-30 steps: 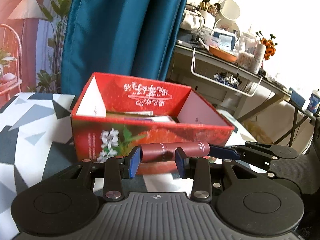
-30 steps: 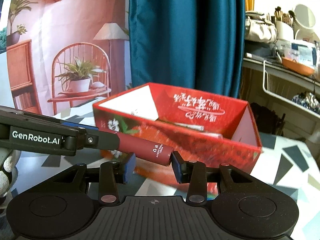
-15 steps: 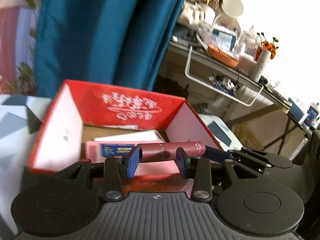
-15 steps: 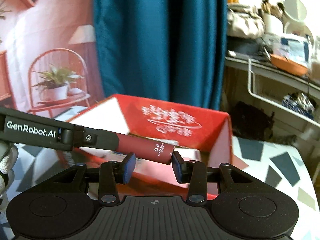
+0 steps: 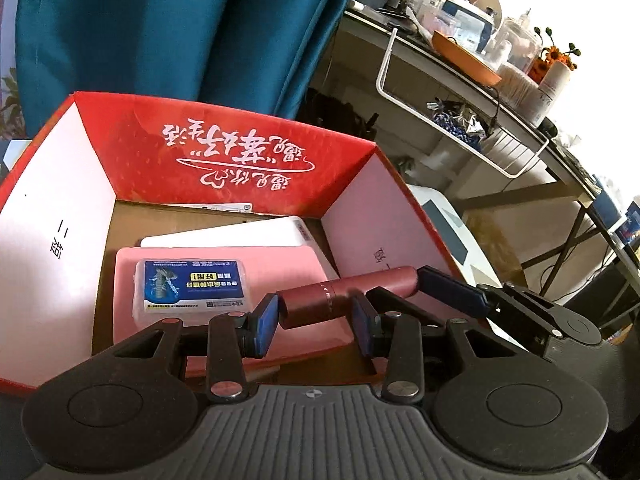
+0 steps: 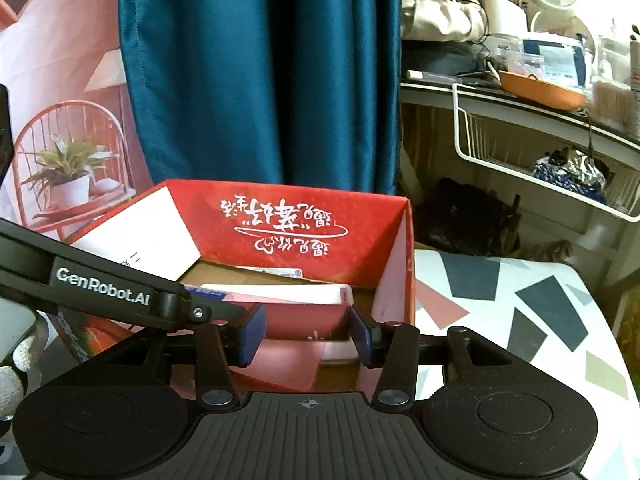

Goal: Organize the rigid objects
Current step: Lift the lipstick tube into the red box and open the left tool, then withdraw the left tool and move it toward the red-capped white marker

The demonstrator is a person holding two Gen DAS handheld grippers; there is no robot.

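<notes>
Left gripper: clamps maroon tube, lower centre, over red box | right gripper: opening, empty

the surface is white with scattered angular patches of dark grey, pale grey, salmon and olive. its rounded edge curves away on the right of the right wrist view. a red open-topped box with white script on its far inner wall stands directly on it, near the left part of the visible top. in the left wrist view a strip of the same patterned top shows just beyond the box's right wall.
</notes>
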